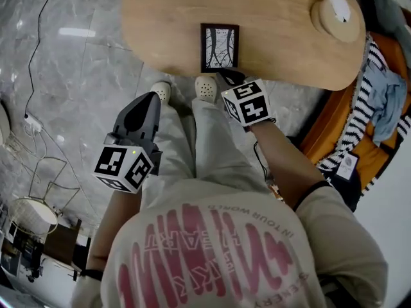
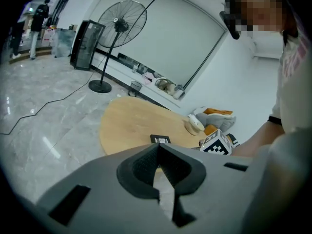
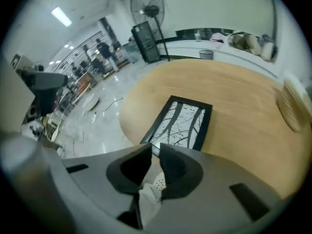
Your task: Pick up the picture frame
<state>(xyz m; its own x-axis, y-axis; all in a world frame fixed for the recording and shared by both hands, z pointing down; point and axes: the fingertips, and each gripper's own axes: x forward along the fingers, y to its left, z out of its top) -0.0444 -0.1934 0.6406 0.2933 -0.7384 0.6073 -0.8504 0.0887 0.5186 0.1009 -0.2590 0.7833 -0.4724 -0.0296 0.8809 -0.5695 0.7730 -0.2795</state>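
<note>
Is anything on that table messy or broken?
Nothing looks broken or spilled. The picture frame lies flat, face up, close to the edge of the wooden table instead of standing.

Bright, even indoor light throughout. The glossy grey marble floor (image 1: 70,76) carries pale streaks of glare, and a white ceiling strip light (image 3: 61,16) glows in the right gripper view. The oval pale wooden table (image 1: 270,18) is evenly lit. Both gripper views bulge strongly, with dark vignetted corners and soft, unfocused foregrounds
</note>
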